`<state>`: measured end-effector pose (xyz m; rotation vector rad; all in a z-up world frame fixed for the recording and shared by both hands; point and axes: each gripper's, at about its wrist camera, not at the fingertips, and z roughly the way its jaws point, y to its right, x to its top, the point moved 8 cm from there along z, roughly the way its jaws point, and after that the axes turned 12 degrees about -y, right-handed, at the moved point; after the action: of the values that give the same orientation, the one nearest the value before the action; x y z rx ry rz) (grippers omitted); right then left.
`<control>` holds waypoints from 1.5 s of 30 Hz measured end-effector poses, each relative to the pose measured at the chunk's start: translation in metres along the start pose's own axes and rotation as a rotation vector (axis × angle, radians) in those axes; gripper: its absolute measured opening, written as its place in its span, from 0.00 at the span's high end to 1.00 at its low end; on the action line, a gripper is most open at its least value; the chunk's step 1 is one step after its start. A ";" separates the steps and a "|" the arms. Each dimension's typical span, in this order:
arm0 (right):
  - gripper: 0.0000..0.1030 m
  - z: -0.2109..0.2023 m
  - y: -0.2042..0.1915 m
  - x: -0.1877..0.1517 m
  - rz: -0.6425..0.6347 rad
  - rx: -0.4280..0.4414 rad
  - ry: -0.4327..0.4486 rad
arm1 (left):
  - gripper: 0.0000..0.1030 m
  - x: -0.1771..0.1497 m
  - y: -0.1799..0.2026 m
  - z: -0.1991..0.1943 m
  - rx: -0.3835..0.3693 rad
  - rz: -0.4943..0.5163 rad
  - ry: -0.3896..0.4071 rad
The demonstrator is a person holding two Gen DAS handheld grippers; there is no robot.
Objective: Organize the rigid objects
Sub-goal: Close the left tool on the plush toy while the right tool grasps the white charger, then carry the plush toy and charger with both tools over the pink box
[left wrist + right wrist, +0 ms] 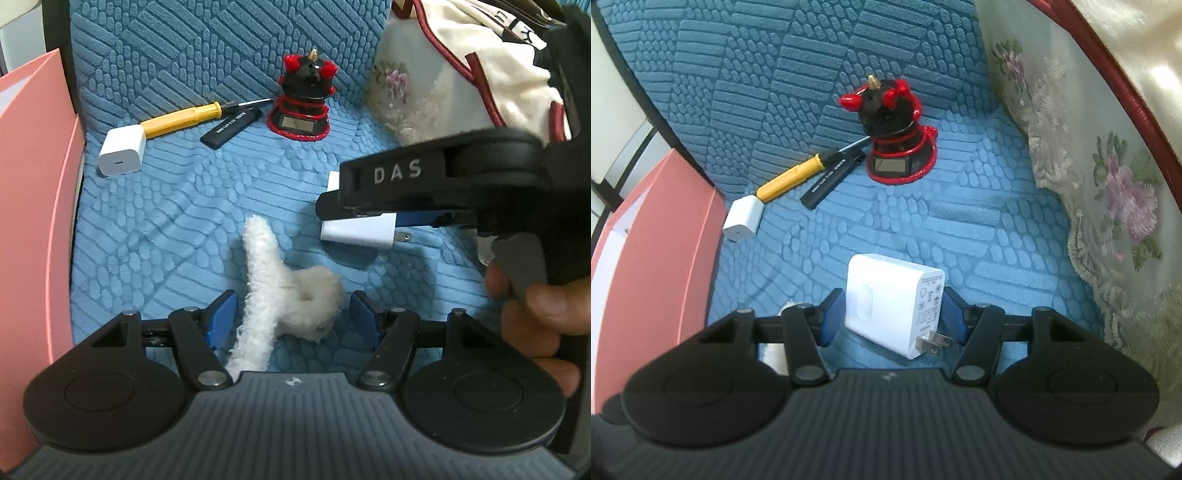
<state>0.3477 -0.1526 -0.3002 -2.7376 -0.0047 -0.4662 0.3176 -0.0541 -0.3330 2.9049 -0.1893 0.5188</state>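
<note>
Sorting looks barely started, judging by how much is loose on the blue sofa cover [960, 221]. Right gripper [892, 314] has its jaws around the big white charger [890, 299]; blue pads sit at both sides of it, touching or nearly so, and from the left wrist view the charger seems lifted a bit above the cover w/ a shadow under it, so prob clamped on it. Prongs point toward the camera, lower right. Left gripper [291, 314] has jaws apart, straddling a white fluffy thing [284, 288] that lies on the cover; pads not touching it, nothing held. Fluffy item is soft, so maybe not part of the rigid lot, can't say. Far side, grouped close: small white adapter [121, 152], yellow screwdriver [181, 119] w/ handle end just beside the adapter, black stick [231, 127] next to the screwdriver shaft, red-black figurine [303, 99] upright w/ a small screen in its base. Pink box [665, 258] stands at the left edge, likely the drop spot, but its inside isn't visible so can't tell if anything is in yet. Left to do, by my read: charger to the box, then the four far items. Floral cushion [1108, 166] on the right.
</note>
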 end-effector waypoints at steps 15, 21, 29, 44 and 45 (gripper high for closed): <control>0.55 -0.003 0.002 0.008 -0.007 0.021 0.031 | 0.49 0.005 -0.016 -0.003 -0.012 -0.114 0.053; 0.48 0.017 -0.003 0.014 -0.015 0.033 -0.005 | 0.49 0.002 -0.024 -0.005 -0.013 -0.147 0.056; 0.69 0.022 -0.018 0.018 -0.090 0.009 0.018 | 0.49 0.003 -0.033 -0.010 -0.012 -0.177 0.072; 0.69 -0.027 -0.012 -0.004 -0.091 0.000 0.087 | 0.49 0.002 -0.039 -0.056 -0.031 -0.193 0.127; 0.69 -0.032 -0.012 -0.007 -0.087 0.004 0.092 | 0.49 0.002 -0.039 -0.063 -0.027 -0.193 0.135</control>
<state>0.3303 -0.1523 -0.2698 -2.7172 -0.1009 -0.6151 0.3045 -0.0035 -0.2809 2.8089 0.1010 0.6682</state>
